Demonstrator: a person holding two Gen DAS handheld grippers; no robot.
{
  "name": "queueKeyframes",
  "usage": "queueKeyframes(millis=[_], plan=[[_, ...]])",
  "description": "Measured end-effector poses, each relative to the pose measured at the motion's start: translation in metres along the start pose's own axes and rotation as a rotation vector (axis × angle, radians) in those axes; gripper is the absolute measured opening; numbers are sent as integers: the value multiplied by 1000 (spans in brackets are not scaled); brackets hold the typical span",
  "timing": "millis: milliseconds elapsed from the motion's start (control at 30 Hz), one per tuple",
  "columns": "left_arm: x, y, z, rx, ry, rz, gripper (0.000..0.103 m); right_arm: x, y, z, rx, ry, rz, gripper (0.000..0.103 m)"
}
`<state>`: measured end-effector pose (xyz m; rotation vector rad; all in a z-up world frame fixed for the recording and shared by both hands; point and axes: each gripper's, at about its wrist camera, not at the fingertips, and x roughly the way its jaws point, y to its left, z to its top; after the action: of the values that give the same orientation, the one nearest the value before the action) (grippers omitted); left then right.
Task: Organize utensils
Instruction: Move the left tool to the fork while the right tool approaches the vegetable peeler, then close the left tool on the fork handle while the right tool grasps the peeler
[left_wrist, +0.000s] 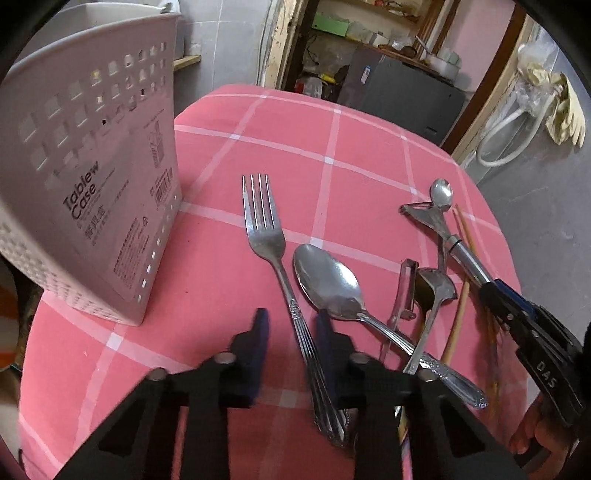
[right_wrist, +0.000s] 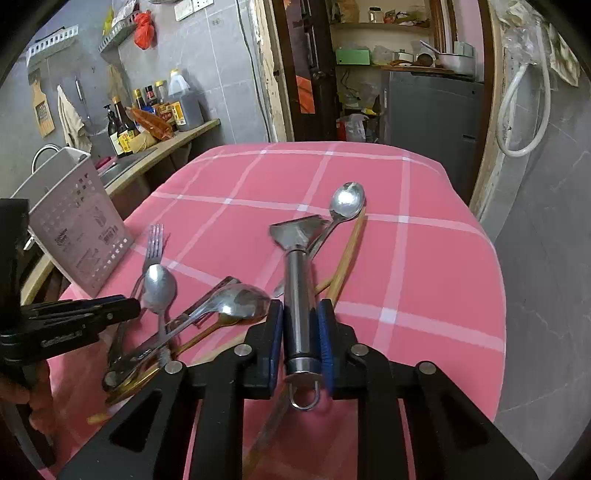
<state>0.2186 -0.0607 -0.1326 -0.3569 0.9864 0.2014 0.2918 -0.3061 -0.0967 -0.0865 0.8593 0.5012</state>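
Right claw tilts downward, clamped on the peeler; left claw angled down, straddling fork handle.

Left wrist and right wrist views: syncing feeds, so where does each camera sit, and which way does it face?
Left wrist: on the left gripper, angled down at the pink checked tablecloth; its fingers straddle the steel fork; right gripper visible.
Right wrist: on the right gripper, angled down, clamped on the tube-handled steel peeler; left gripper and a hand visible.
Shared: tablecloth, fork, peeler, white perforated plastic case.
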Motion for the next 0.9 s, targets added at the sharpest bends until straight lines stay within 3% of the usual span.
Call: queueKeyframes(millis=[33, 367, 533, 667, 767, 900], plan=[[0, -1, 1, 8, 10, -18, 12, -3, 1, -2, 5, 0, -2, 16], [-14, 0, -10, 54, 62, -86, 7, -44, 13, -33, 106, 9, 2, 16], [-24, 6, -17, 83, 110, -127, 7, -46, 14, -44, 120, 49, -4, 17], [-21, 9, -18, 97, 155, -141, 8, -43, 14, -41, 106, 60, -1, 18], [-20, 9, -16, 100, 167, -143, 8, -38, 14, -31, 82, 72, 1, 27], [-18, 5, -11, 105, 177, -141, 8, -26, 15, -16, 52, 85, 12, 28]])
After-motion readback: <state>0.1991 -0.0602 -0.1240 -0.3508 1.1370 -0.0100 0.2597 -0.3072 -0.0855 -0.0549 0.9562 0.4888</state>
